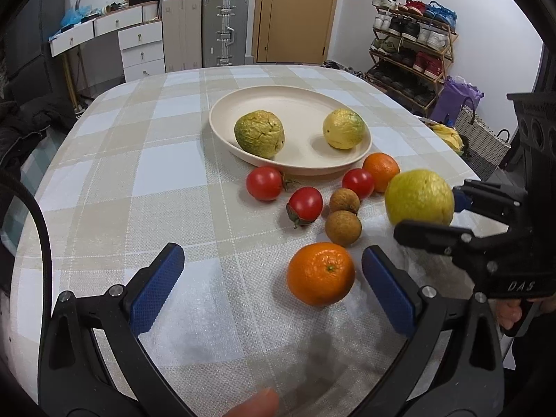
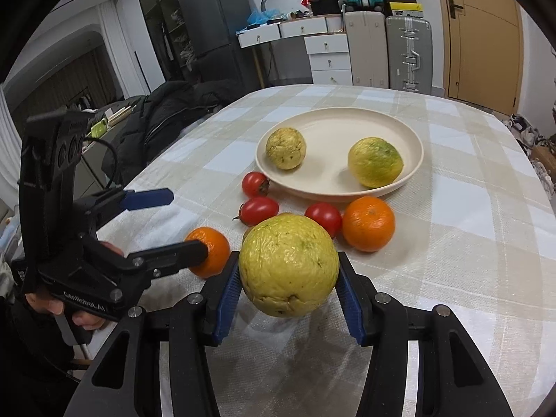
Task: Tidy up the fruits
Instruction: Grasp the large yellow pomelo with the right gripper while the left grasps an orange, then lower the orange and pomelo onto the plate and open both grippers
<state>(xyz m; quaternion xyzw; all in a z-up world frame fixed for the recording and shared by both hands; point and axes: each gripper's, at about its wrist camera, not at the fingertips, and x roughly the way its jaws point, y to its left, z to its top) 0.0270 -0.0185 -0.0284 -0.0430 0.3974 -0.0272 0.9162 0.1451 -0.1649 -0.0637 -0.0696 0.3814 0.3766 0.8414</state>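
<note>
My right gripper point(image 2: 288, 278) is shut on a wrinkled yellow-green fruit point(image 2: 288, 266), its blue pads pressing both sides; the held fruit point(image 1: 419, 197) is lifted just above the cloth. My left gripper point(image 1: 272, 257) stands open, low over the table. An orange point(image 1: 321, 274) lies between its fingers, nearer the right one and untouched. The cream plate point(image 1: 295, 111) holds two similar yellow-green fruits point(image 1: 259, 133) point(image 1: 344, 128). In front of the plate lie three tomatoes point(image 1: 264, 183), two brown longans point(image 1: 343, 227) and a second orange point(image 1: 381, 171).
The checked tablecloth point(image 1: 166, 160) covers a rounded table. A black jacket point(image 2: 156, 121) hangs beside its left edge. Bananas point(image 1: 446, 137) and a wicker basket point(image 1: 481, 139) sit off the right edge. Suitcases, drawers and a shoe rack stand farther back.
</note>
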